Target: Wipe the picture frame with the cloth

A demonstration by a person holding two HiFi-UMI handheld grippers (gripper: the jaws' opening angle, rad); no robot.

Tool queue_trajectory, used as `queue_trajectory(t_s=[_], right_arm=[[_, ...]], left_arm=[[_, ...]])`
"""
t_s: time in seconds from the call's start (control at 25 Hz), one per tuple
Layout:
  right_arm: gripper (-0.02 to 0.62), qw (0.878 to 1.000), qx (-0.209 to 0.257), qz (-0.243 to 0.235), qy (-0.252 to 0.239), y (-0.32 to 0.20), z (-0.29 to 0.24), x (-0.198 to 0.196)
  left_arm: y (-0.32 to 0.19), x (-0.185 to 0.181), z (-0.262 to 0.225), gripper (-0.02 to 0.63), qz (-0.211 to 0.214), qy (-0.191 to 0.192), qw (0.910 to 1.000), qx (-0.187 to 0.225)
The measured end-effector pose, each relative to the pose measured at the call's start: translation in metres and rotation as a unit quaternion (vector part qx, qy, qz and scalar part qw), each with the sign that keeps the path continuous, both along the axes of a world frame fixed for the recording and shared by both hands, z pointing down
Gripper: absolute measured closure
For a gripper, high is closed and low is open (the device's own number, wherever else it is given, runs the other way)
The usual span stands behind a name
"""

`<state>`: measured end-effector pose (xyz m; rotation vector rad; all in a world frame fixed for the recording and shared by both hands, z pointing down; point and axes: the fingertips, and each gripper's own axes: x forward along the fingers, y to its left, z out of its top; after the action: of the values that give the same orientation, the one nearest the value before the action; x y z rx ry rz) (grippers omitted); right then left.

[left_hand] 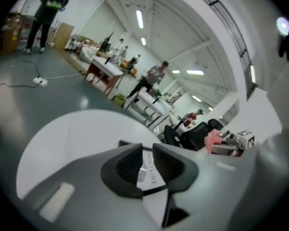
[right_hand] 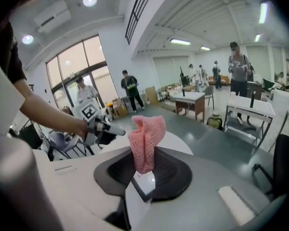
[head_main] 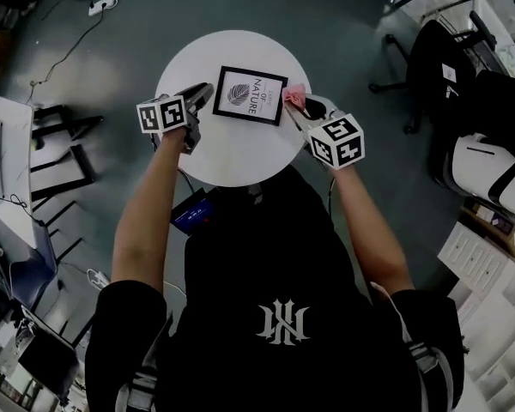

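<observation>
While both forearms reach forward, right tool [head_main: 299, 110] pinches cloth [head_main: 293, 95], left tool [head_main: 202, 93] narrowly parted by picture frame [head_main: 250, 95].

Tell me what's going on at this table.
A person stands over a round white table with a two-jaw gripper in each hand. The right gripper has a pink cloth pinched in its jaws and holds it by the right edge of the black picture frame, which lies flat. The left gripper is at the frame's left edge, jaws slightly apart. Whether it grips the frame is unclear.
</observation>
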<state>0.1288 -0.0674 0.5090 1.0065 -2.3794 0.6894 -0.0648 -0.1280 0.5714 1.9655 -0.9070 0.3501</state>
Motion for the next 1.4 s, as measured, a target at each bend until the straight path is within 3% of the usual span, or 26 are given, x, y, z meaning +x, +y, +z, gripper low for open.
queue_trajectory(t_s=[0.08, 0.16, 0.32, 0.52, 0.64, 0.8, 0.92, 1.08, 1.16, 1.28, 1.4], right_arm=[[0.524, 0.997, 0.053, -0.007, -0.055, 0.008, -0.066, -0.019], [0.524, 0.987, 0.109, -0.023, -0.118, 0.023, -0.135, -0.041], [0.524, 0.952, 0.2, -0.024, -0.231, 0.07, -0.259, -0.081], [0.522, 0.925, 0.269, -0.032, -0.264, 0.151, -0.34, -0.128], [0.522, 0.926, 0.264, -0.035, -0.268, 0.187, -0.348, -0.146], [0.523, 0.93, 0.257, -0.049, -0.257, 0.231, -0.347, -0.157], [0.523, 0.93, 0.243, -0.081, -0.265, 0.27, -0.341, -0.167], [0.525, 0.914, 0.232, -0.107, -0.315, 0.327, -0.346, -0.161], [0.525, 0.914, 0.235, -0.11, -0.312, 0.359, -0.347, -0.162], [0.525, 0.915, 0.241, -0.119, -0.301, 0.414, -0.345, -0.166], [0.525, 0.913, 0.239, -0.11, -0.312, 0.471, -0.333, -0.157]], left_arm=[[0.003, 0.006, -0.072, 0.557, 0.028, 0.041, 0.9953, 0.083], [0.014, 0.009, -0.151, 0.577, 0.06, 0.081, 0.9816, 0.162], [0.074, 0.007, -0.291, 0.604, 0.147, 0.146, 0.9368, 0.282], [0.178, -0.026, -0.38, 0.604, 0.22, 0.15, 0.8849, 0.383], [0.22, -0.052, -0.4, 0.604, 0.207, 0.175, 0.8703, 0.411], [0.267, -0.078, -0.4, 0.604, 0.196, 0.172, 0.8704, 0.418], [0.301, -0.098, -0.391, 0.604, 0.172, 0.158, 0.8777, 0.418], [0.343, -0.122, -0.389, 0.603, 0.115, 0.159, 0.8891, 0.414], [0.37, -0.133, -0.386, 0.603, 0.102, 0.153, 0.8959, 0.404], [0.421, -0.132, -0.379, 0.603, 0.118, 0.133, 0.903, 0.391], [0.474, -0.111, -0.374, 0.603, 0.151, 0.123, 0.904, 0.381]])
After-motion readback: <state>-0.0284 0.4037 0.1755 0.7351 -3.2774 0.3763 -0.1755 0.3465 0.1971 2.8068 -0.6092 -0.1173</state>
